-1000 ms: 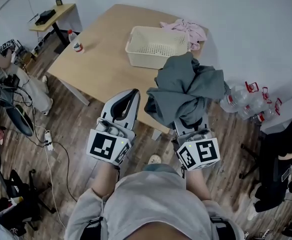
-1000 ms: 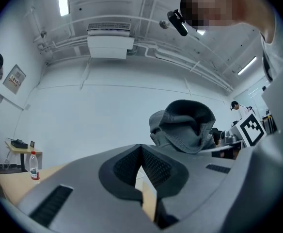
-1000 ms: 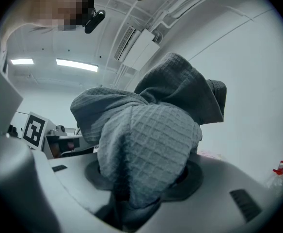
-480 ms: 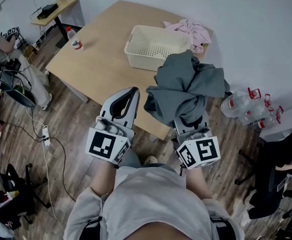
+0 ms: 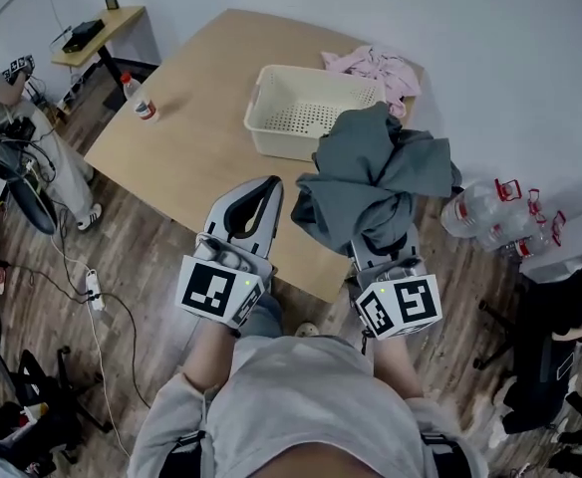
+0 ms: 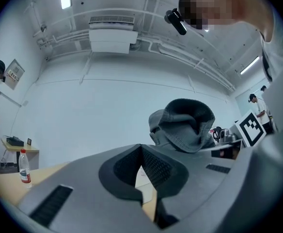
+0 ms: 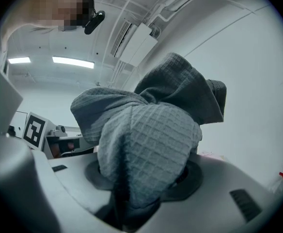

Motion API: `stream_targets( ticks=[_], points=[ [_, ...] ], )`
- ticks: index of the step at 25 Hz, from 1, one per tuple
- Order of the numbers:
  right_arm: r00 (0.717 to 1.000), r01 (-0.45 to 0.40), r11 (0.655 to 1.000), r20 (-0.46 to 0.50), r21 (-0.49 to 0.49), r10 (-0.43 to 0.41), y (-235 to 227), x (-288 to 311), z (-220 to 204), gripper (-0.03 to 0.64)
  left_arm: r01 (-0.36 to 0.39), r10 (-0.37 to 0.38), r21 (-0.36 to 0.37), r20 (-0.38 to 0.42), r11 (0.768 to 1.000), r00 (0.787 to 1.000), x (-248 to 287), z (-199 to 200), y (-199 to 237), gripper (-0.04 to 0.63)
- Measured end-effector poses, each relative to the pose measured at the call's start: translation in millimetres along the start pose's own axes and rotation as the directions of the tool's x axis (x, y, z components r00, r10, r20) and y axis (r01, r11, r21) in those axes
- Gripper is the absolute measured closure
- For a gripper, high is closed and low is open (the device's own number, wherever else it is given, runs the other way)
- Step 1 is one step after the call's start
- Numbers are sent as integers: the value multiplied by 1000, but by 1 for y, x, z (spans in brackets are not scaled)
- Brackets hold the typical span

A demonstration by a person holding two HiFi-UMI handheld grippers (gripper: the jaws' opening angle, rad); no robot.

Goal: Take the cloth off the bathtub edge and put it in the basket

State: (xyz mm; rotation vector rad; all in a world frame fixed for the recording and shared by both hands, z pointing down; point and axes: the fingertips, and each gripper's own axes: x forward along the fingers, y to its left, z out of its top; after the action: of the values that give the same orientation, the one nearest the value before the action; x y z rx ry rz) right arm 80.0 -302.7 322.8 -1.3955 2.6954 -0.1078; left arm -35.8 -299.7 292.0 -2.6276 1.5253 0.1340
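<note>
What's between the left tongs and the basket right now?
Only a bare strip of table lies between the left tongs and the basket; the head view shows it. The grey cloth is off to the side.

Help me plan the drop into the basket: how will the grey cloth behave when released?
Likely floppy: the grey cloth bunches and droops in folds around the right gripper, so it should collapse, not keep shape. Probably light, held by one pinch. Its waffle weave looks grippy; a fold may snag the basket rim.

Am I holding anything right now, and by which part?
Right gripper grips the grey cloth by a bunched fold on its underside; the rest heaps above. Left gripper is shut, empty.
</note>
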Motion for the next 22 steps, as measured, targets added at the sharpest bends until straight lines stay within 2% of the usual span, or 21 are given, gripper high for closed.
stream_targets(
  ticks=[13,22],
  points=[
    [990,140,990,14,10,-141,-23,88,1,407,109,-109,-21,9,994,994,66,-7,85,598],
    [970,240,971,28,-1,-240,-30,136,1,407,215,-215,-38,20,976,977,105,-15,129,598]
  ],
)
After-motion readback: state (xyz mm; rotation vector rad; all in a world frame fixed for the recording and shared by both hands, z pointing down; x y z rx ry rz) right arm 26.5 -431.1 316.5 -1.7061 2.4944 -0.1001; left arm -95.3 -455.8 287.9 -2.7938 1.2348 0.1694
